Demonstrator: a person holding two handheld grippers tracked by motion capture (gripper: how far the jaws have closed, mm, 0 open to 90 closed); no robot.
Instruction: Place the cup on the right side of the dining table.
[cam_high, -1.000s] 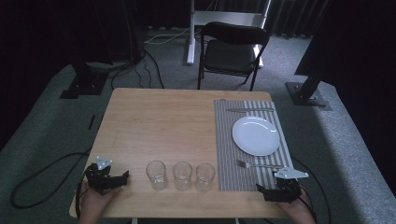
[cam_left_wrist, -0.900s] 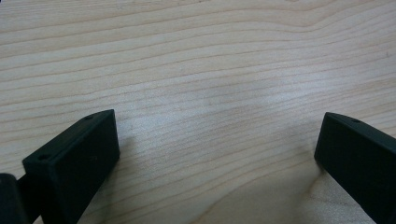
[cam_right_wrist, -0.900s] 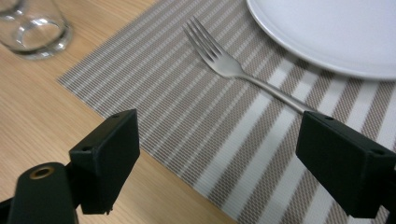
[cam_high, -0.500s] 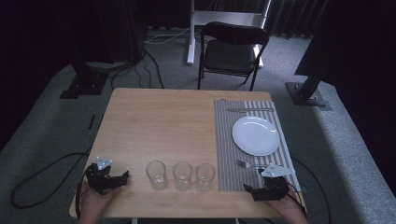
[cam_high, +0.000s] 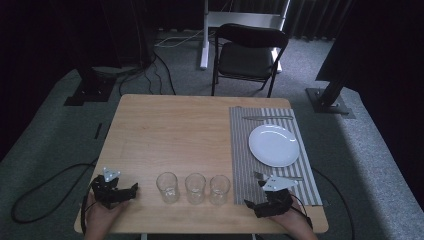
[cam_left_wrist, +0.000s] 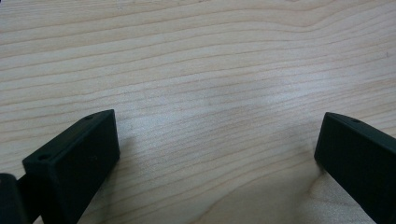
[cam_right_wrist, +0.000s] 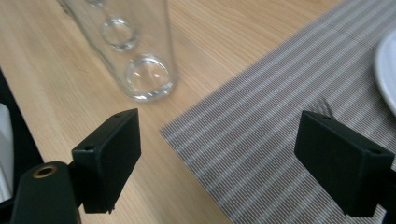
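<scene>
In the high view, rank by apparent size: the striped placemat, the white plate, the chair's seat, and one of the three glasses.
1. Striped placemat
2. Chair's seat and white plate: these look close, and the chair stands farther from the camera, so no firm order between them.
3. Glass, the smallest; all three glasses look alike.

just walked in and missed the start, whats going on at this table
A person sits at a wooden table holding a two-jaw gripper in each hand. Neither grips anything. The left gripper rests open near the table's front left corner. The right gripper, jaws wide, sits at the front edge of a striped placemat, near the closest of three empty glasses. A white plate, fork and knife lie on the mat.
</scene>
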